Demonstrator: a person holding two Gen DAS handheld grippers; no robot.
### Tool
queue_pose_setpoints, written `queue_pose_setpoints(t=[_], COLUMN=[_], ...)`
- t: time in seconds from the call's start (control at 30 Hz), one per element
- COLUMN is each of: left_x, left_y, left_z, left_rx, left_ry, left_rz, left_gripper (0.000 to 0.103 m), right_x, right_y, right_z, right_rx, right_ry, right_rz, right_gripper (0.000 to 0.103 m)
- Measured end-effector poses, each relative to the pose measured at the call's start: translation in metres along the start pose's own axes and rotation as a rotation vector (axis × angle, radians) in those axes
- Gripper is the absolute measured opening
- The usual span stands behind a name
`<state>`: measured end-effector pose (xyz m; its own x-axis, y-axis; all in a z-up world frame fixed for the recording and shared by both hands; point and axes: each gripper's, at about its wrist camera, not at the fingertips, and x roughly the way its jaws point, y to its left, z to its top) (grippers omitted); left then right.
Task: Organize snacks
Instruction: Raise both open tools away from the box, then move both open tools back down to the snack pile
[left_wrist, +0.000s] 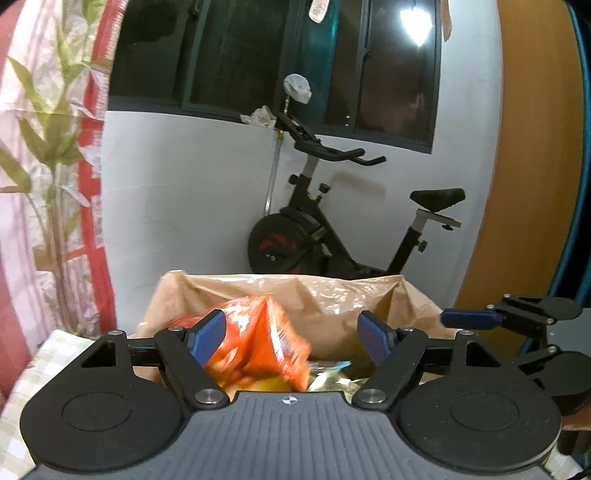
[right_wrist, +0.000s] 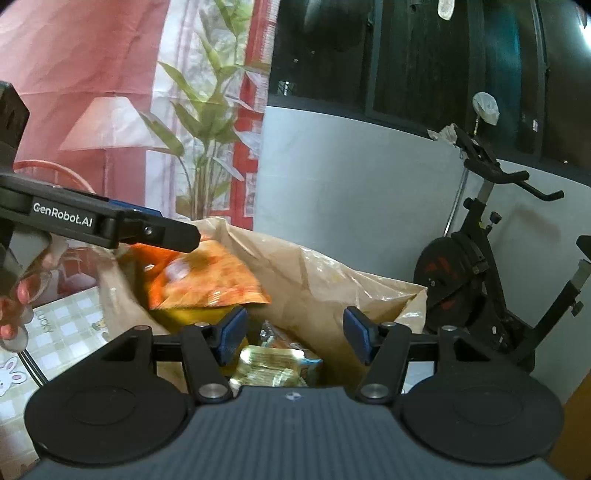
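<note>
Beside an exercise bike (left_wrist: 332, 229), both hand-held grippers gape over the bagged orange snack packet (left_wrist: 258, 343).

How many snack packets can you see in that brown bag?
3: an orange packet on top at the left, a yellow one beneath it, a gold one lower down. More may be hidden underneath.

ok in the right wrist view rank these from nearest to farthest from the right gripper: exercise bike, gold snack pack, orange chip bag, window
1. gold snack pack: low in the brown bag, just under the right gripper.
2. orange chip bag: up and left, at the bag's mouth, under the left gripper's arm.
3. exercise bike: right, beyond the bag by the wall.
4. window: top, above the wall.
</note>
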<state>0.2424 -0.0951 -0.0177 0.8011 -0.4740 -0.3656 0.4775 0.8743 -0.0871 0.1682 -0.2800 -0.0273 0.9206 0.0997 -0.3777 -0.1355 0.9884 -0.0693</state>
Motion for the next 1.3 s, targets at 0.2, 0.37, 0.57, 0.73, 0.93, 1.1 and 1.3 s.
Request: queue_pose_setpoints(t=[0.2, 0.37, 0.57, 0.73, 0.93, 1.1, 1.3], left_x=[-0.029, -0.054, -0.078, -0.084, -0.077, -0.072, -0.067], left_y=[0.012, 0.022, 0.038, 0.054, 0.066, 0.064, 0.062], left_z=[0.000, -0.012, -0.049, -0.081, -0.109, -0.124, -0.136], left_rx=[0.016, 0.022, 0.008, -0.055, -0.136, -0.142, -0.107], left_ry=[-0.021, -0.035, -0.024, 0.021, 0.081, 0.109, 0.134], left_rz=[0.033, 0.048, 0.101, 0.142, 0.178, 0.195, 0.226], left_gripper=[0.080, 0.081, 0.081, 0.081, 0.080, 0.080, 0.080], right_x=[-0.019, -0.035, -0.051, -0.062, -0.070, -0.068, -0.057], right_y=[0.013, 0.024, 0.040, 0.043, 0.039, 0.034, 0.029], right_z=[0.001, -0.002, -0.017, -0.036, -0.064, -0.086, -0.113], right_rx=[0.000, -0.006, -0.055, -0.049, -0.016, 0.013, 0.056], right_ry=[-0.019, -0.048, -0.082, -0.091, -0.070, -0.025, 0.048], right_rz=[0.027, 0.059, 0.078, 0.080, 0.050, 0.026, -0.016], right_gripper=[0.061, 0.061, 0.061, 0.061, 0.061, 0.061, 0.061])
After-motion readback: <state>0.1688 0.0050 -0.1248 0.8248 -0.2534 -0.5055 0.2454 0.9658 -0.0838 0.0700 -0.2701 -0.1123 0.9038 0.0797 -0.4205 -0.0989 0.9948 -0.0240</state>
